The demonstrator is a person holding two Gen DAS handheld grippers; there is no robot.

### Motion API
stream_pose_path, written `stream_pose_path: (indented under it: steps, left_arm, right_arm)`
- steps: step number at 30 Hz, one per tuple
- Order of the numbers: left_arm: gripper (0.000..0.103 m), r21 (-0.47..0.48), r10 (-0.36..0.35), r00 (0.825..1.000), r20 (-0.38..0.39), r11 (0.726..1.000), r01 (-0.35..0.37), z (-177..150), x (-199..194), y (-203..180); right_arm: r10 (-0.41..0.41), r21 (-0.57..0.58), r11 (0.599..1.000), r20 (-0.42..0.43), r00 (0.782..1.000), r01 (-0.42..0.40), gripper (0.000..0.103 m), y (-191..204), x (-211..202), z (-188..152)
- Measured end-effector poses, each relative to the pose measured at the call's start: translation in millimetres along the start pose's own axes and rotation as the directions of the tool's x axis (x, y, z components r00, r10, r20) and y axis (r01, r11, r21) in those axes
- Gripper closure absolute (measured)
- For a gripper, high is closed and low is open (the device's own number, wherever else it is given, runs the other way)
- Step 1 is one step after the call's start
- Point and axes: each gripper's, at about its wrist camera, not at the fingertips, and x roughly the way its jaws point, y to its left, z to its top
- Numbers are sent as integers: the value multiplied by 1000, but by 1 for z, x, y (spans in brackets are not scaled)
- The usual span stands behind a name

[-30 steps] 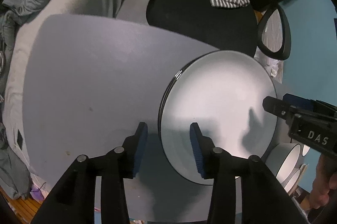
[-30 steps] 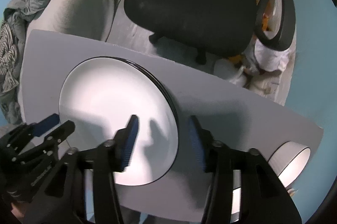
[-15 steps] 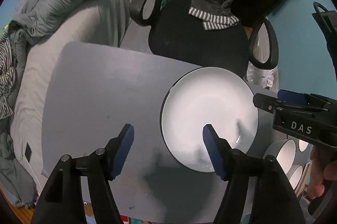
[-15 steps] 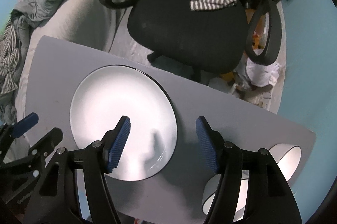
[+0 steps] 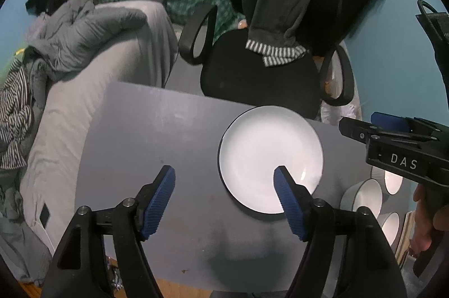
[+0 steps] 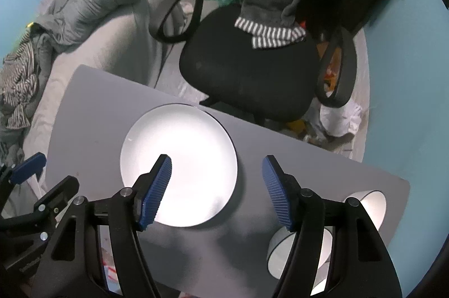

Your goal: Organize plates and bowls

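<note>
Here, left wrist view: the left gripper [image 5: 224, 188] is raised above the grey table [image 5: 140, 135], blue pads spread wide, nothing between them. A white plate [image 5: 266, 155] with a dark rim lies flat on the table toward its right side; the right-hand pad overlaps the plate's near edge in the picture. Beyond the plate, at the table's right end, white bowls [image 5: 364, 197] with dark rims sit close together. The right gripper [image 5: 393, 141] enters from the right, marked DAS.

Right wrist view: the right gripper [image 6: 216, 188] is also spread wide and empty, held over the table [image 6: 95, 101]. The plate [image 6: 193, 157] lies below and left of its centre. Bowls [image 6: 370, 202] sit at lower right, partly hidden behind the right finger. A black office chair [image 6: 247, 73] with draped clothing stands past the table.
</note>
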Motion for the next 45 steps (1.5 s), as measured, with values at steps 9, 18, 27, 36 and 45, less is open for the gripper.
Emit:
stream_pose_path:
  steps: [9,18,27,36,45]
  left_arm:
    - [26,16,-43,997,56,999,42,-7,-34,-3]
    - [25,55,-78,989,129,996,71,-15,-74,-17]
    - [26,122,-126,979,158,987,108,-20,-99,-34]
    - [25,165,-191,970,153,972,166,-23,-117,-50]
    - [25,236,-246,957,152,950,206,-26,-128,-78]
  right_arm:
    - [7,-3,1000,115,993,-6,37,2,-50,-16]
    - [11,46,999,214,977,-21,36,0,-95,-37]
    - [-15,126,992,301,953,-25,36,-12,-140,-59]
    - [-79,213,977,351,933,3,36,-28,-175,-84]
    - [-144,295,955,354,924,36,36,-50,-191,-114]
